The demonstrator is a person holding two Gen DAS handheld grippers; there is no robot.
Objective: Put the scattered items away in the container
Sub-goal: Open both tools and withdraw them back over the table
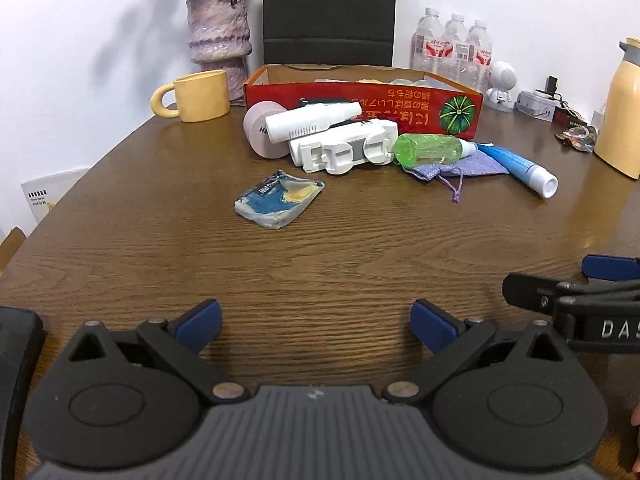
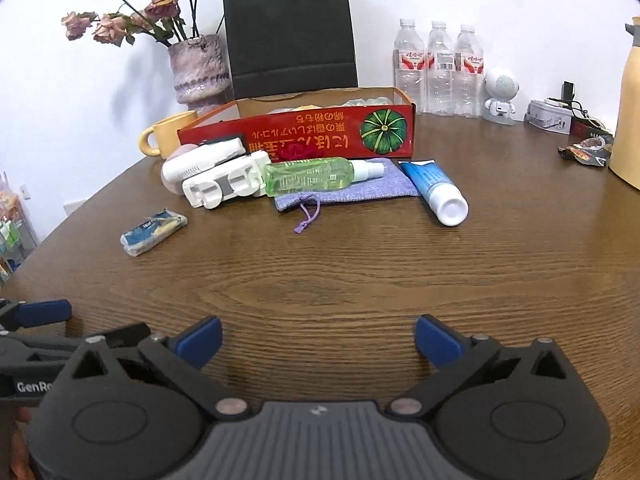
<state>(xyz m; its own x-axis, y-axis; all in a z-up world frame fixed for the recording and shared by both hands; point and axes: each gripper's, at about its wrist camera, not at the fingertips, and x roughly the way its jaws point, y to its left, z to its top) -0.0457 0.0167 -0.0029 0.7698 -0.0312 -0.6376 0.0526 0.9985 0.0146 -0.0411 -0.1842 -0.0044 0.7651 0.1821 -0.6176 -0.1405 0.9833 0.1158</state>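
Count, table point(image 2: 360, 280): one red box point(image 2: 304, 136); one green spray bottle point(image 2: 308, 175); one blue tube point(image 2: 434, 190); one purple pouch point(image 2: 376, 192); one blue-yellow packet point(image 2: 154, 231); three water bottles point(image 2: 440, 68), far right; one yellow mug point(image 2: 168, 134), far left; one vase point(image 2: 198, 70).

Both black two-finger grippers with blue pads hang side by side, tilted downward. The left gripper point(image 1: 316, 322) gapes wide, nothing between its fingers; the right gripper point(image 2: 319, 338) likewise spread, empty.

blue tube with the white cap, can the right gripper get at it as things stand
Probably yes. The blue tube with the white cap lies apart at the cluster's right edge, cap end toward the right gripper, whose jaws stand open and empty, with only bare wooden table between.
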